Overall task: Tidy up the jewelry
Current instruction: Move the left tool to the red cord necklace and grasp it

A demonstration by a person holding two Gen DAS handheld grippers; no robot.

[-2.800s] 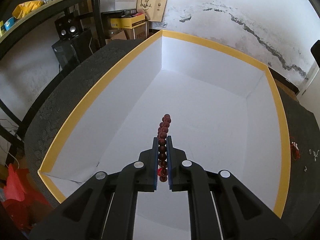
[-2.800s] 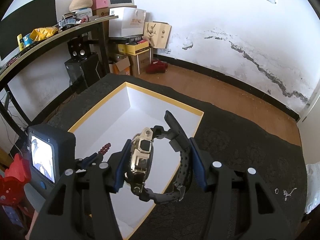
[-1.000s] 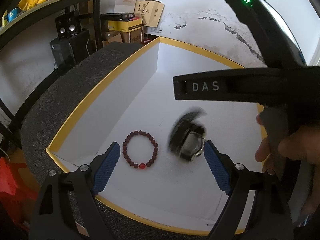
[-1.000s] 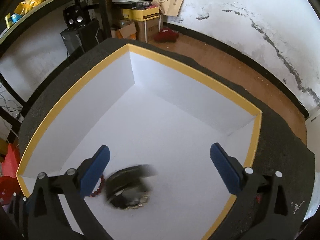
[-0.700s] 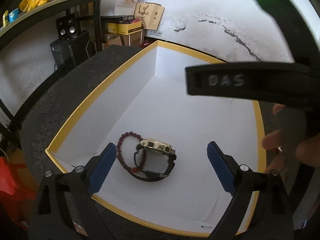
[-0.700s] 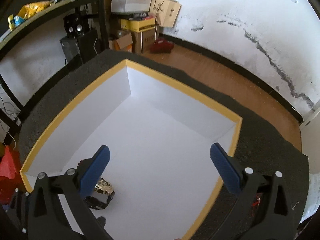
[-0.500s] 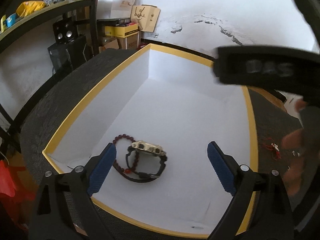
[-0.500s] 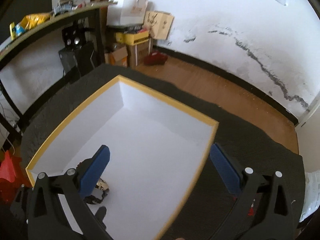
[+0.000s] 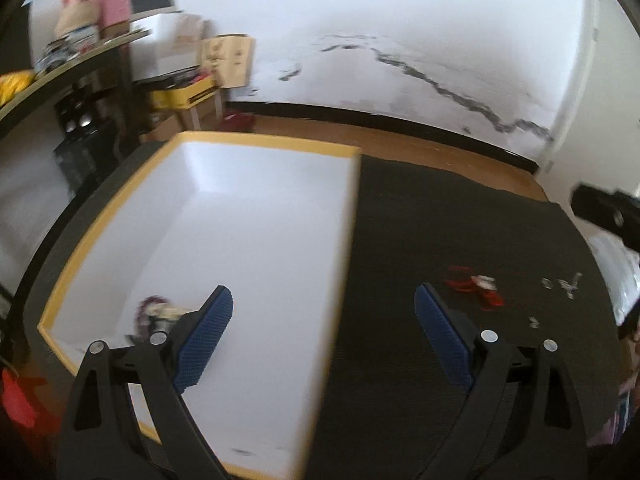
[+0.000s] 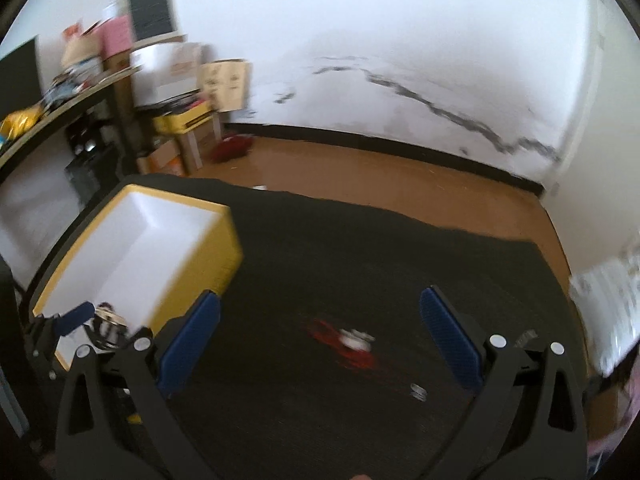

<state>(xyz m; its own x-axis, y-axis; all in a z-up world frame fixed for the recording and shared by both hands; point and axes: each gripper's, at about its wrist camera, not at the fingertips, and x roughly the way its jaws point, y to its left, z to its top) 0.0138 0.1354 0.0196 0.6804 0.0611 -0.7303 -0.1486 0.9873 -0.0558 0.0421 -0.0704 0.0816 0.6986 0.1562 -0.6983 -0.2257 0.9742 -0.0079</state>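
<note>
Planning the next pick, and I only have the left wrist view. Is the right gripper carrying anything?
Observer: No. The right gripper is open and nothing is between its pads. A red cord piece lies on the mat ahead of it.
Operator: And how does my left gripper sit relative to the watch?
Observer: The left gripper has just been opening its jaws, with nothing between them. The right wrist view shows one of its fingers close beside the watch, at the near corner of the box. It is too blurred to tell whether they touch.
</note>
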